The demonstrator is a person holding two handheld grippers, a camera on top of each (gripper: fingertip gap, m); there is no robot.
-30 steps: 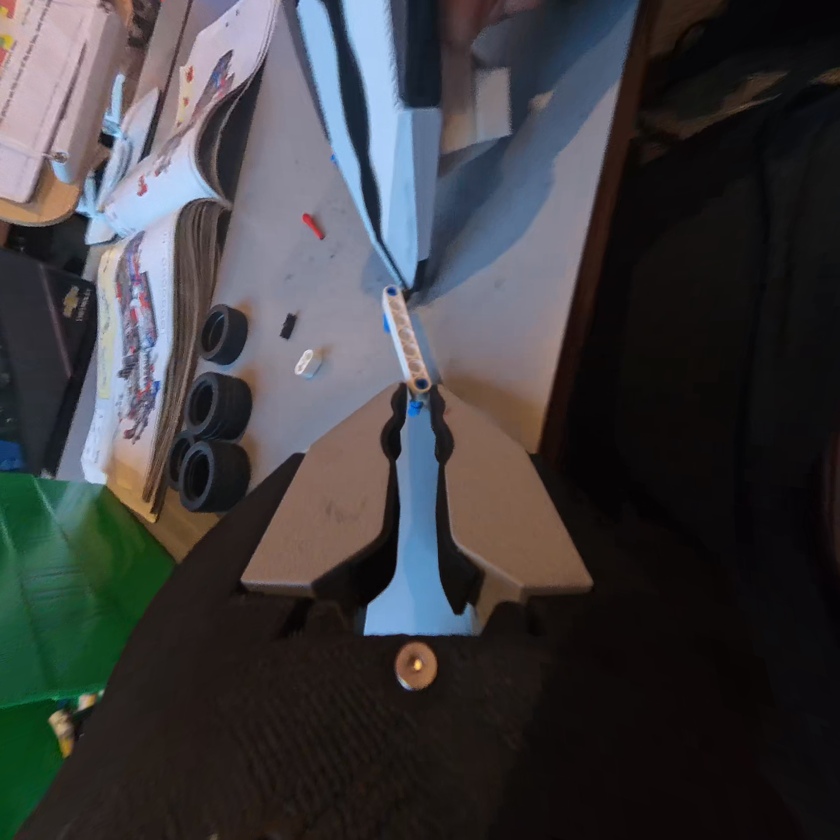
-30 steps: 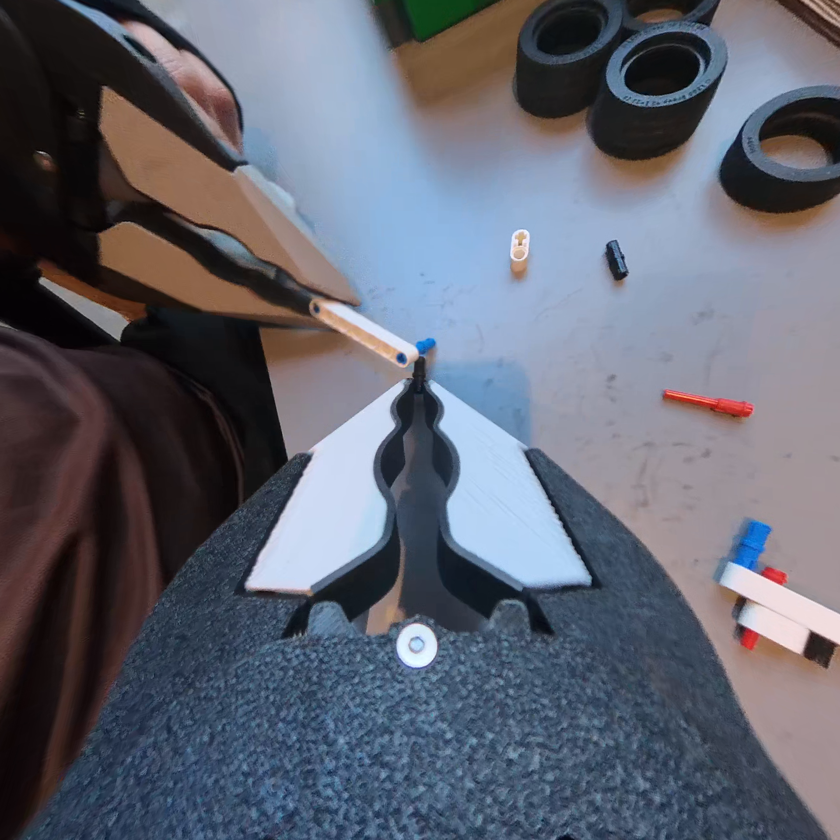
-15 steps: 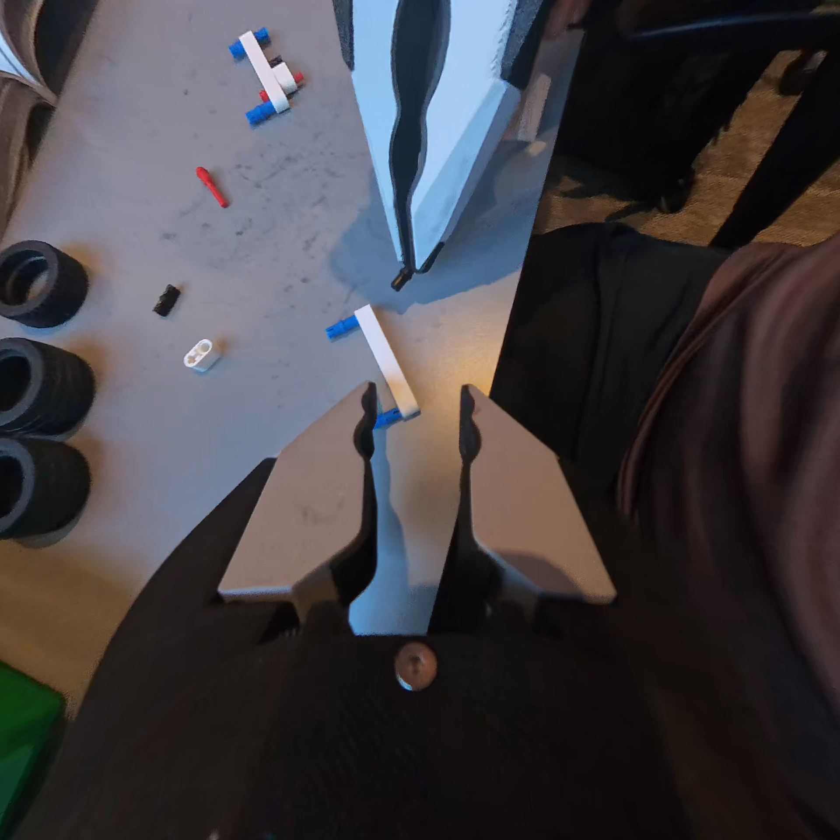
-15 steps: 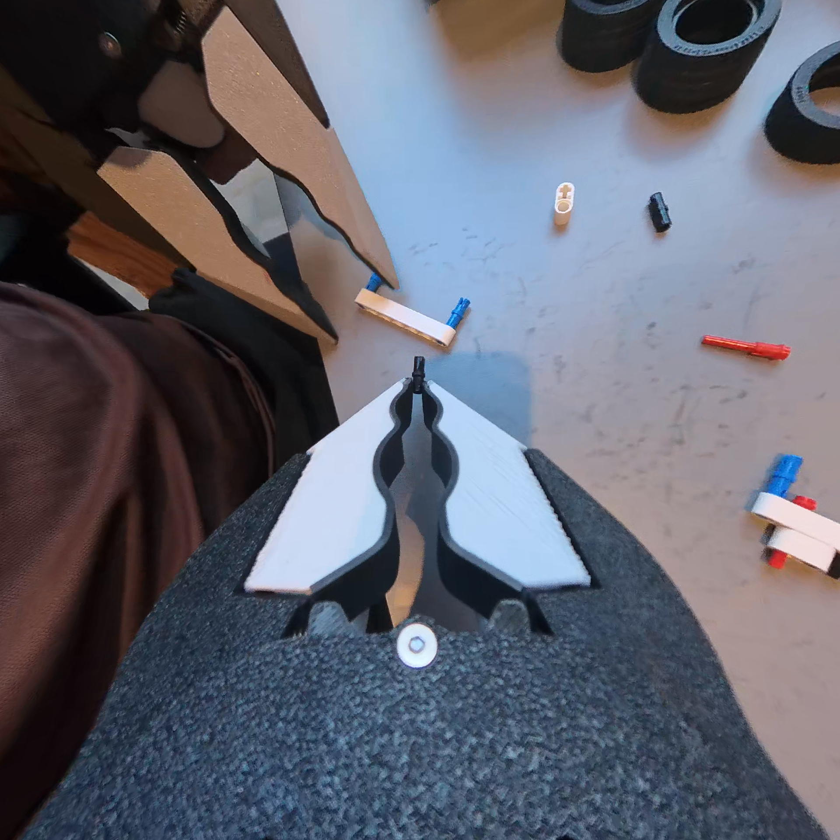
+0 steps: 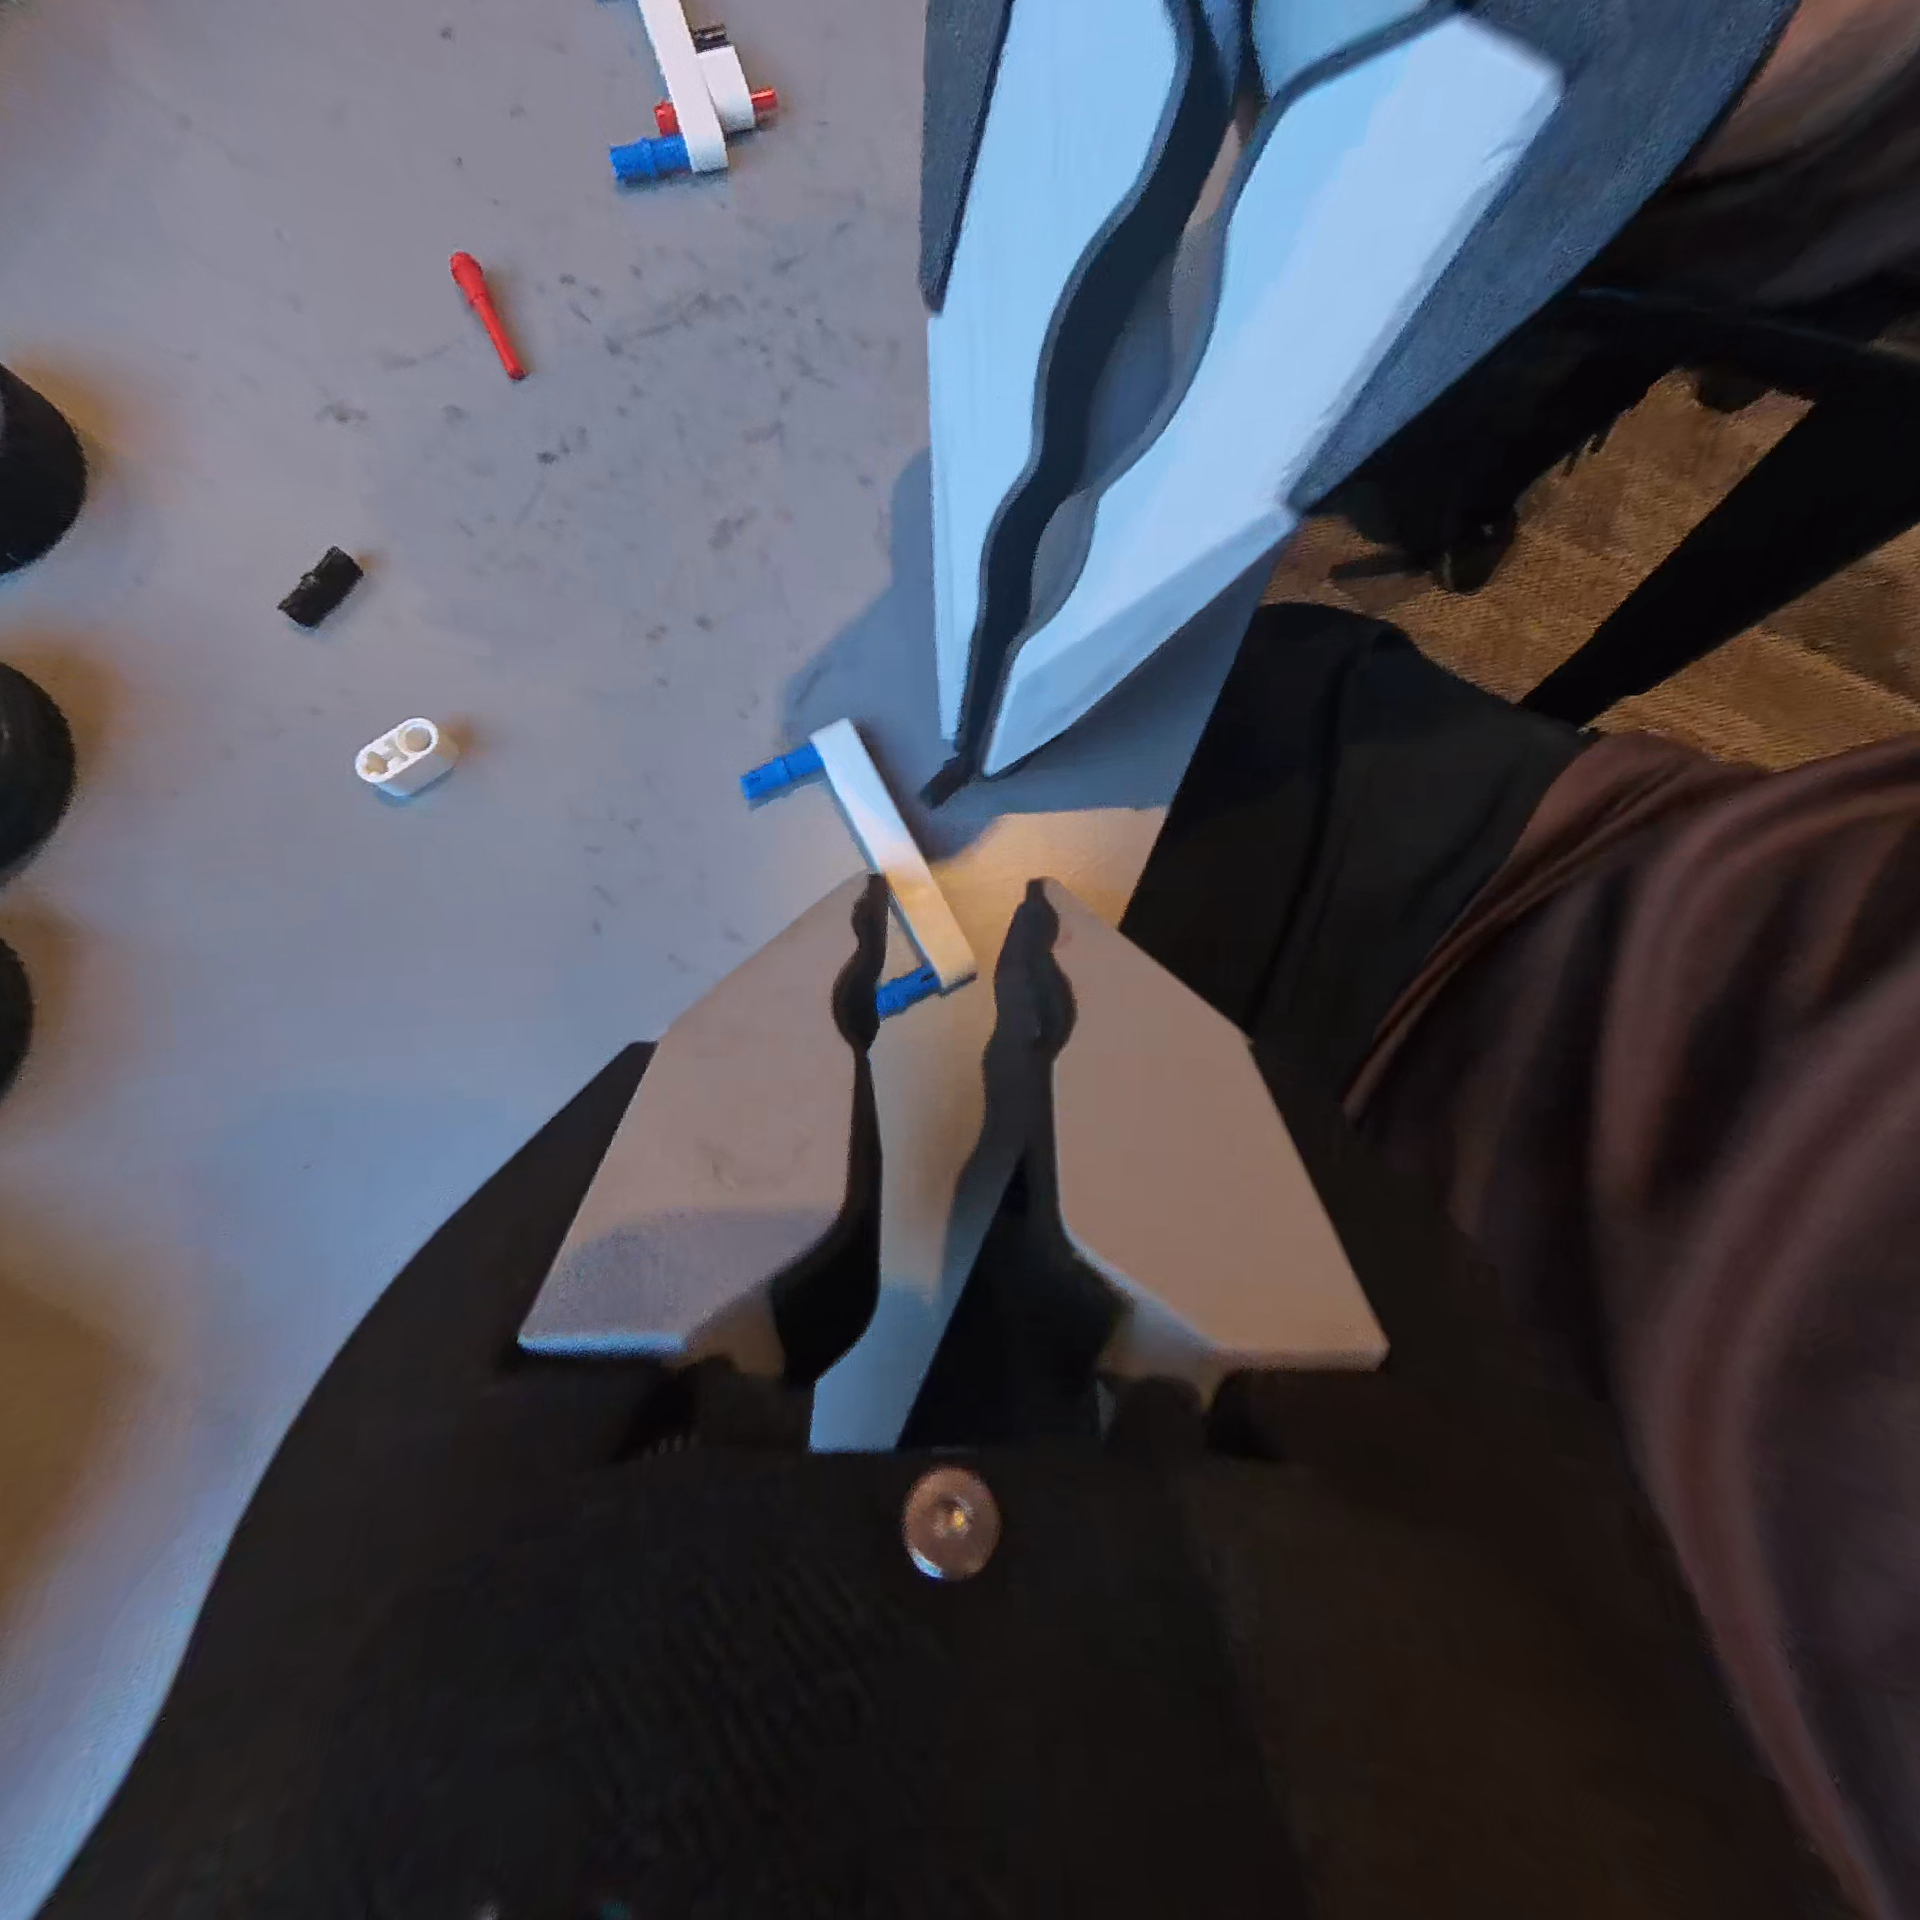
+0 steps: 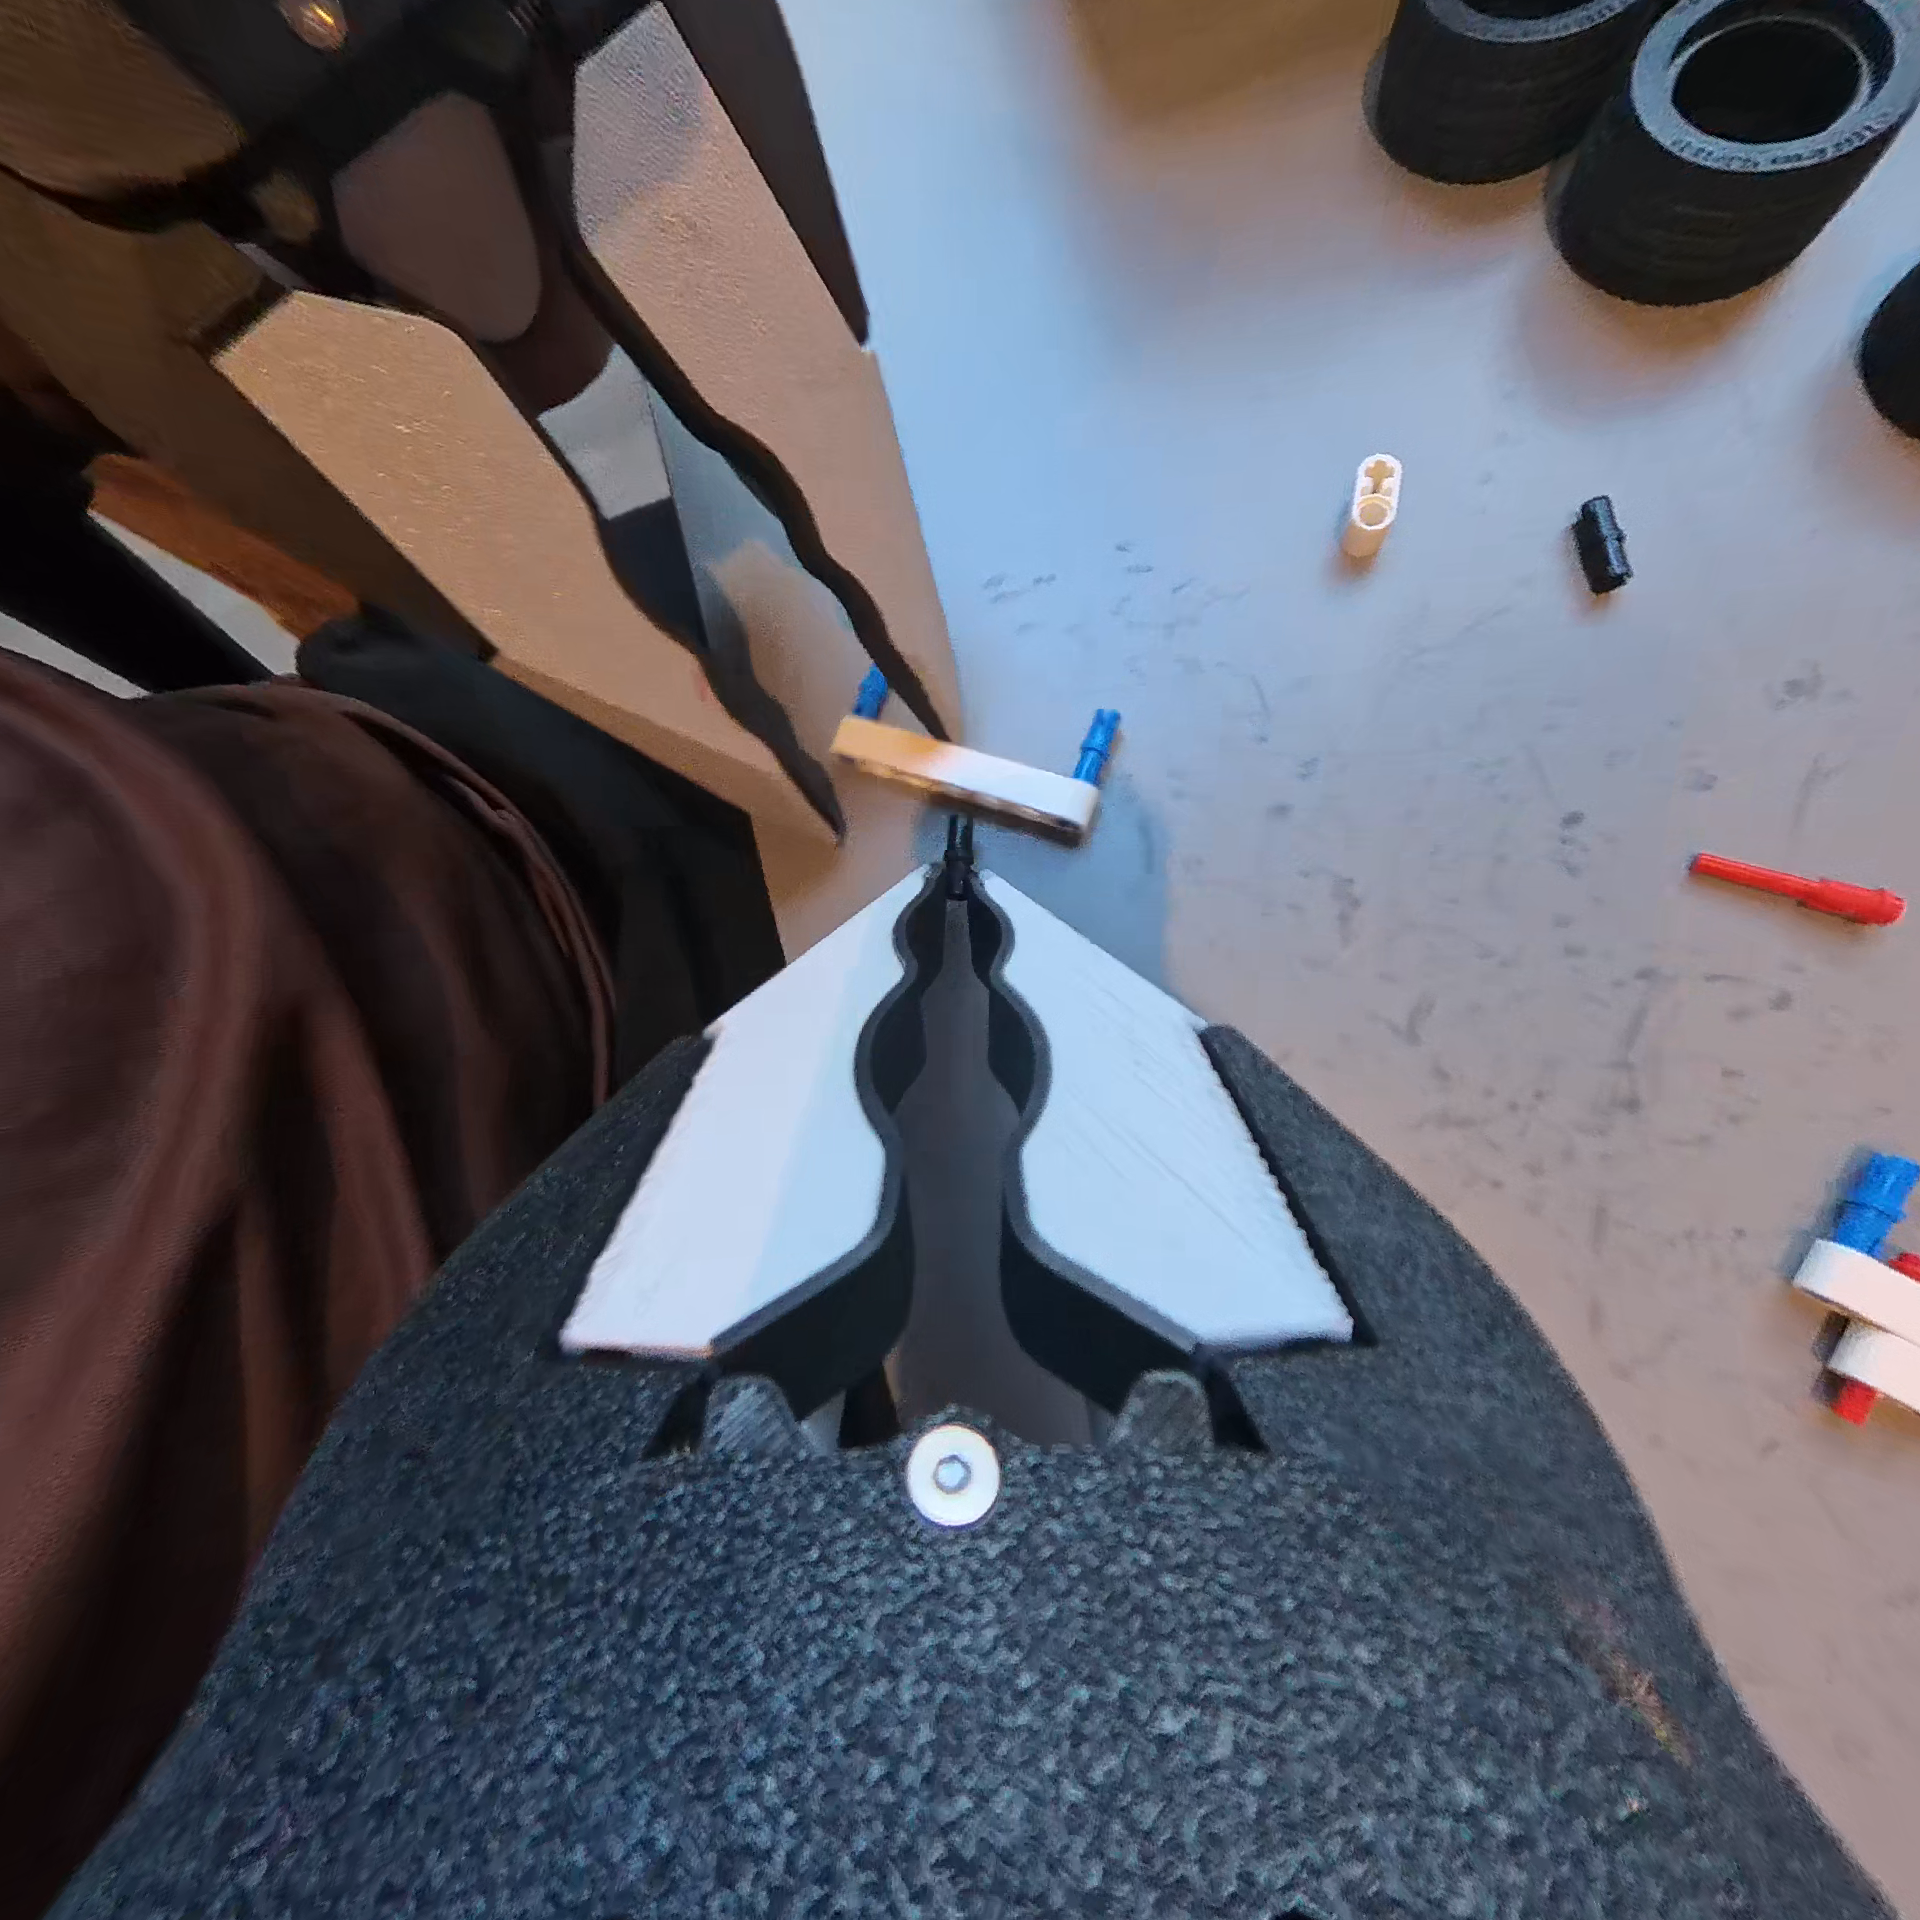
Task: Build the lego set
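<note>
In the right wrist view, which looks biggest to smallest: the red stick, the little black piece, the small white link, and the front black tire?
1. Front black tire
2. Red stick
3. Small white link and little black piece: close in size; the link looks slightly longer, too near to rank firmly.

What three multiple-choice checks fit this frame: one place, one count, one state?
1. Where is the white beam?
A. Held in the right gripper.
B. Lying on the table, one end between the left gripper jaws.
C. Hanging off the table edge.

2. How many blue pins stick out of the white beam?
A. One.
B. Two.
C. Four.

3. What state is the right gripper in?
A. Open, empty.
B. Shut on the white beam.
C. Shut on a black pin.

Key:
1 B: the beam rests flat on the grey top, with the open left jaws either side of its near end.
2 B: one pin shows at each end.
3 C: the jaws meet, with the black pin poking from their tips.
</note>
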